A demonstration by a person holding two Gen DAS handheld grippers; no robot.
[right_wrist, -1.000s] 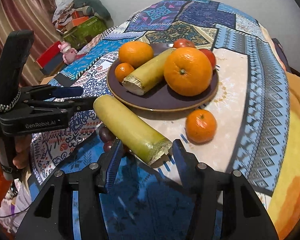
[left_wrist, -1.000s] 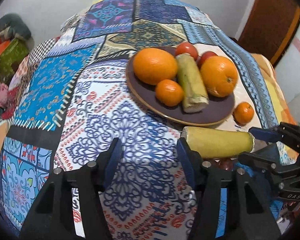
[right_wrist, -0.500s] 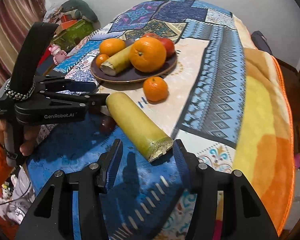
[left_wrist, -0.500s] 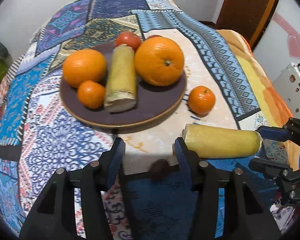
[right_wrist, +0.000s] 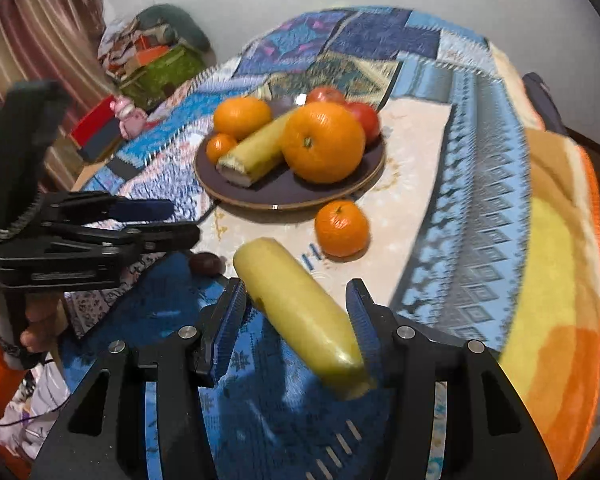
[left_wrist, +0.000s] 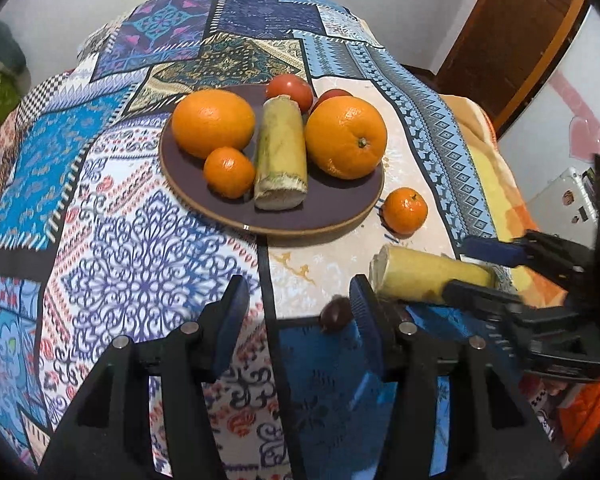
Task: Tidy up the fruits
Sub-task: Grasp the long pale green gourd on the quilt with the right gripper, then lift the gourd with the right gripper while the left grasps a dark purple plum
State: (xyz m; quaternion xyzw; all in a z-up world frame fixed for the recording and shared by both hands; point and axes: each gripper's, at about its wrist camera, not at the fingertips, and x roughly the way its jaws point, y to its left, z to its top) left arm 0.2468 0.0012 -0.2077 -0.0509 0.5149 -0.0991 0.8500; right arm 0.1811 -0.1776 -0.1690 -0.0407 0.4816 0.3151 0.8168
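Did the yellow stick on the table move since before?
Yes. The sugarcane piece now sits between the right gripper fingers, pulled farther from the plate.

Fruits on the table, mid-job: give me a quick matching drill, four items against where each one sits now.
Items:
1. loose sugarcane piece
2. small loose mandarin
3. dark grape
4. big navel orange

Places:
A. on the purple plate
B. on the cloth beside the plate's rim
C. between the right tool's fingers
D. on the cloth just ahead of the left tool

Pairs: 1-C, 2-B, 3-D, 4-A
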